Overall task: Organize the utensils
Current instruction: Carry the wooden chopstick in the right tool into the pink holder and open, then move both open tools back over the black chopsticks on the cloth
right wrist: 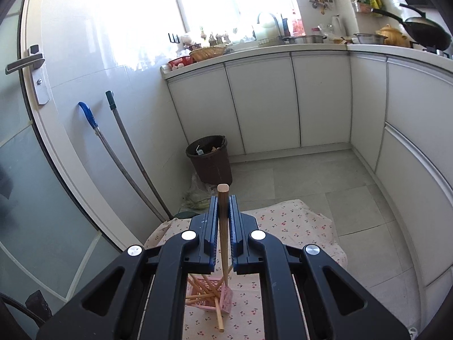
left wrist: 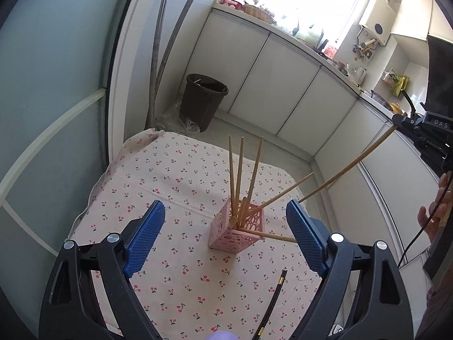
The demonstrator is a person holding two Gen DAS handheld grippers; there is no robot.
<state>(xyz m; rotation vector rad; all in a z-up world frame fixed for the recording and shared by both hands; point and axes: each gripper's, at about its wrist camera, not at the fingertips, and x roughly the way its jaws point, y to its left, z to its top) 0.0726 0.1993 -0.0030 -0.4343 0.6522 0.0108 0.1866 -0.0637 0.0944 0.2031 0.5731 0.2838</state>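
Held high in the right gripper (right wrist: 223,212), clamped near its blunt end: 1 wooden chopstick (right wrist: 222,226), tip aimed toward the pink holder (left wrist: 236,233) for dropping in. Left gripper (left wrist: 226,240) spread wide, empty, above the cherry-print cloth (left wrist: 170,175). Black chopstick (left wrist: 276,297) lying loose nearby.

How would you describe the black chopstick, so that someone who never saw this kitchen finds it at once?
Start at the table with the cherry-print cloth and find the pink holder full of wooden chopsticks in its middle. Nearer the camera than the holder, the black chopstick lies flat on the cloth. It alone is dark, with gold bands, and it is outside the holder.
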